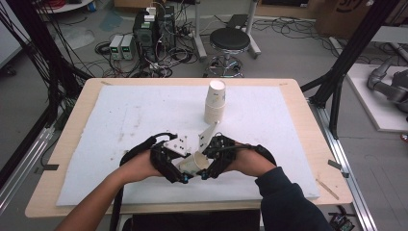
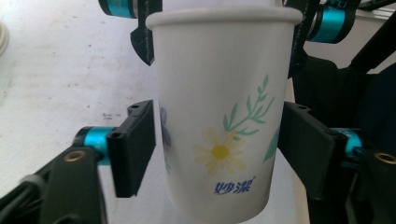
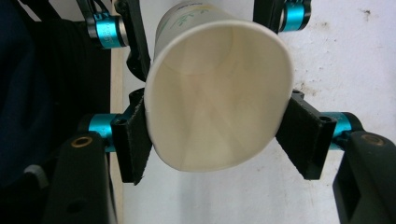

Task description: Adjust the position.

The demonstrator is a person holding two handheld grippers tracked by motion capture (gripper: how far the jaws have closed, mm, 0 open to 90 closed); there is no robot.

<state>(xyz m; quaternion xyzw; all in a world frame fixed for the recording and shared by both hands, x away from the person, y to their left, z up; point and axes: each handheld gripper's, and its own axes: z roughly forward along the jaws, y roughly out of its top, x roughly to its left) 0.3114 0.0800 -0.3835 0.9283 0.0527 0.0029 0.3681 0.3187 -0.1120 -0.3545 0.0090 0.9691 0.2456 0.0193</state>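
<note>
Cup (image 2: 219, 116), printed with a daisy and blue Chinese characters, is lying sideways low over the white mat (image 1: 120, 120). Both grippers are pinching it: right gripper (image 3: 215, 135) squeezing its rim oval, left gripper (image 2: 217, 149) clamping its base. Its bottom is cut off in the left gripper view.

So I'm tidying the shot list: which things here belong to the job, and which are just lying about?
In the job:
paper cup
left gripper
right gripper
stack of cups

Lying about:
stool
electronics boxes
wooden stick
</note>
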